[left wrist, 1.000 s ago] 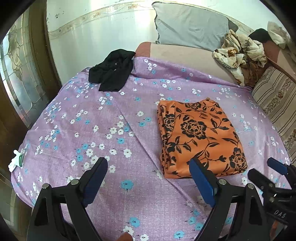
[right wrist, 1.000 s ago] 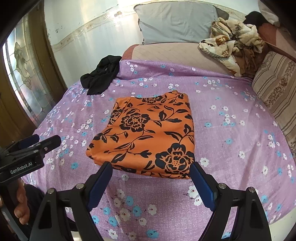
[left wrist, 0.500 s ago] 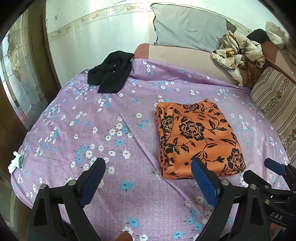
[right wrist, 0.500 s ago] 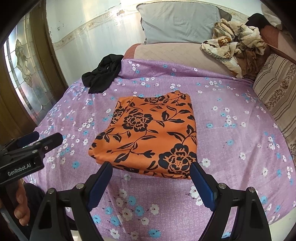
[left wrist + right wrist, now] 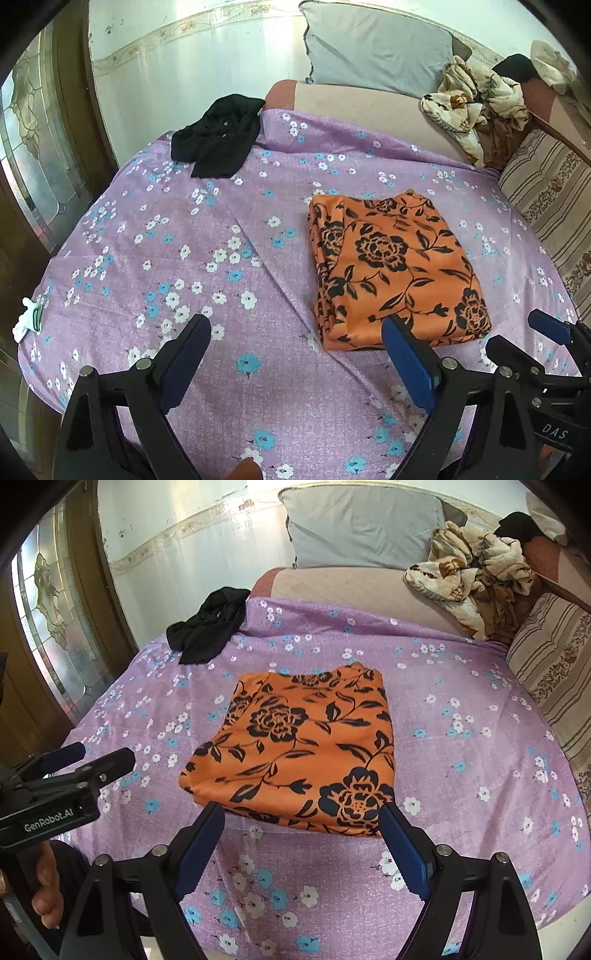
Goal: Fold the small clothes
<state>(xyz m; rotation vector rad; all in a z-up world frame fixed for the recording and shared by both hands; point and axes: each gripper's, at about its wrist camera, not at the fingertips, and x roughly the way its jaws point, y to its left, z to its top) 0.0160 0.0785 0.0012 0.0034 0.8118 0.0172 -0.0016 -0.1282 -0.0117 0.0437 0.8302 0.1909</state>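
A folded orange garment with black flowers (image 5: pixel 391 266) lies flat on the purple flowered sheet (image 5: pixel 221 258); it also shows in the right wrist view (image 5: pixel 303 749). A crumpled black garment (image 5: pixel 218 142) lies at the far left of the sheet, also seen in the right wrist view (image 5: pixel 207 627). My left gripper (image 5: pixel 295 332) is open and empty, held above the sheet left of the orange garment's near edge. My right gripper (image 5: pixel 301 821) is open and empty, just short of the garment's near edge. Each gripper shows in the other's view, the right one (image 5: pixel 532 339) and the left one (image 5: pixel 92 757).
A grey pillow (image 5: pixel 376 48) leans on the wall at the back. A crumpled cream patterned cloth (image 5: pixel 472 107) and a striped cushion (image 5: pixel 546 199) are at the right. A glass-panelled door (image 5: pixel 33 155) stands at the left. A small white object (image 5: pixel 27 321) lies at the sheet's left edge.
Both grippers have drawn back slightly from the folded orange garment, which looks a bit farther away. The clothes have not moved. Both grippers stay open.
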